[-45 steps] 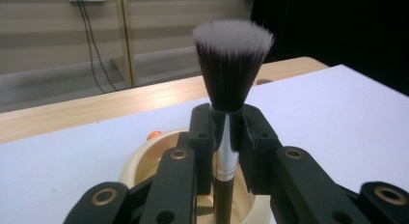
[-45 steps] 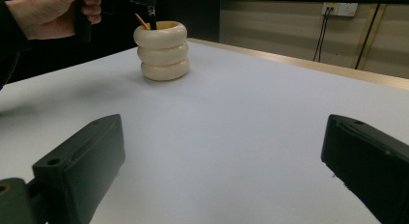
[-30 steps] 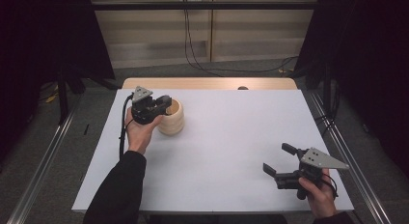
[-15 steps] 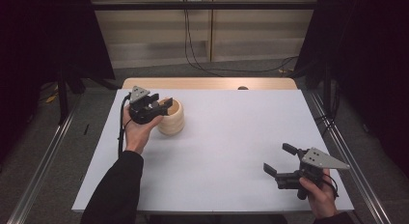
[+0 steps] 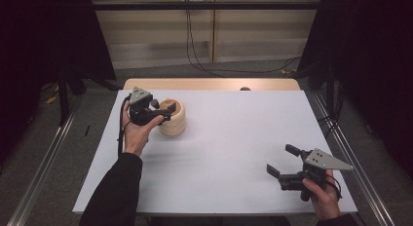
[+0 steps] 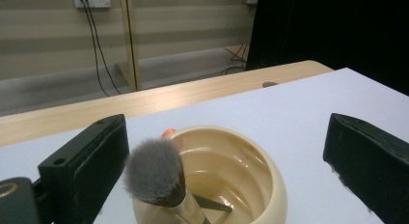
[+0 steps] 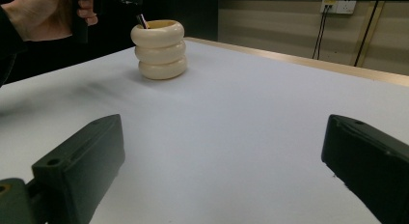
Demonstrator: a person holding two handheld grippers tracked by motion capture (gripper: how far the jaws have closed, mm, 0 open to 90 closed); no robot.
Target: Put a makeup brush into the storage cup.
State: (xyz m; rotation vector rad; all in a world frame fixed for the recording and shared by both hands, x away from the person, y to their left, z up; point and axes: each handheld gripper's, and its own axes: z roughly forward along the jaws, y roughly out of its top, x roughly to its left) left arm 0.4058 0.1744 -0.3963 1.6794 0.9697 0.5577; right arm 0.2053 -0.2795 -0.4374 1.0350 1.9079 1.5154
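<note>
A cream ribbed cup (image 5: 173, 120) stands on the white table at the left rear. My left gripper (image 5: 164, 111) hovers at its rim. In the left gripper view a makeup brush (image 6: 156, 173) with grey bristles leans upright inside the cup (image 6: 241, 185), between the jaws of the left gripper (image 6: 226, 154), which have just been opening; neither pad touches it. A small orange tip (image 6: 167, 133) shows at the cup's far rim. My right gripper (image 5: 280, 159) rests open near the table's front right, with nothing between its jaws (image 7: 222, 151). From there the cup (image 7: 160, 49) stands far off.
The white table top (image 5: 234, 133) ends in a wooden strip (image 5: 209, 84) at the back, where a small dark spot (image 5: 245, 88) sits. Metal rails (image 5: 348, 153) run along both sides of the table. Cables hang down the rear wall.
The left gripper's jaws have spread apart above the cup. Both hands have stayed where they were.
</note>
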